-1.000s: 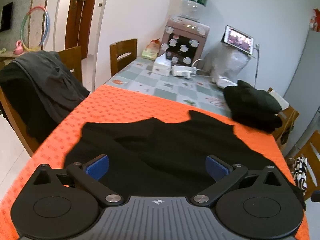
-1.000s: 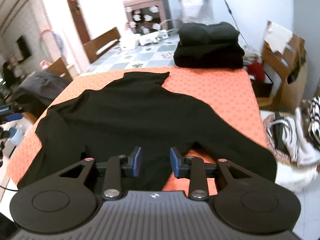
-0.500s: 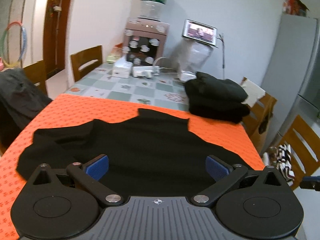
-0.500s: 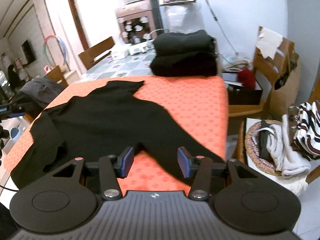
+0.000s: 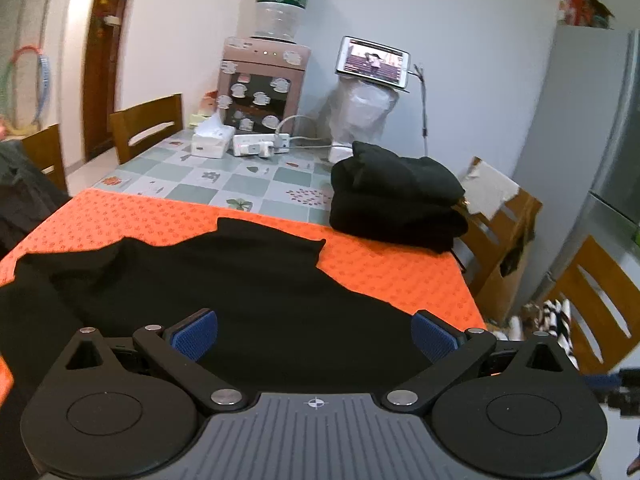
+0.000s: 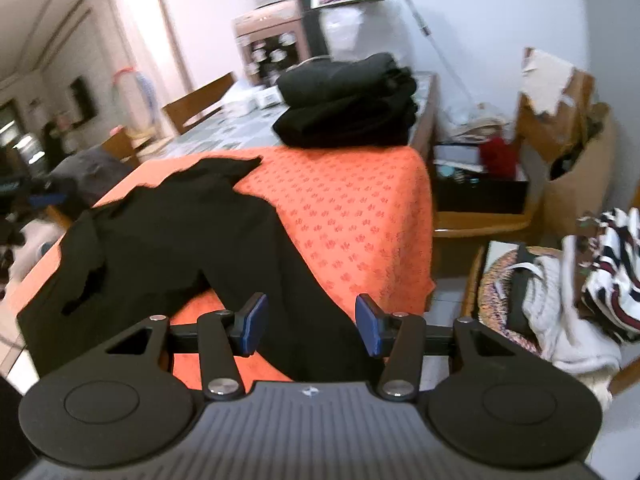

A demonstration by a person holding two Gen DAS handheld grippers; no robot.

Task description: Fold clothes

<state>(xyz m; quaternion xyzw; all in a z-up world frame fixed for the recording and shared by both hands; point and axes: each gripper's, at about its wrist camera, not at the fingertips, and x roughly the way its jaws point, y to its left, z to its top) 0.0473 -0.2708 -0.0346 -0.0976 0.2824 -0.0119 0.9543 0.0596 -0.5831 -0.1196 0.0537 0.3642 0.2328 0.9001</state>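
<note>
Your 2 grippers have swung right along the black top (image 5: 248, 292), spread flat on the orange cloth (image 5: 384, 268). Left gripper (image 5: 314, 336) is wide open and empty; right gripper (image 6: 308, 322) has widened around the sleeve (image 6: 304, 304), not pinching yet.

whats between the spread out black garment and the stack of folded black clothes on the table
Only bare orange patterned tablecloth. In the left wrist view, a strip of it separates the spread black garment from the folded black stack; nothing lies on it.
</note>
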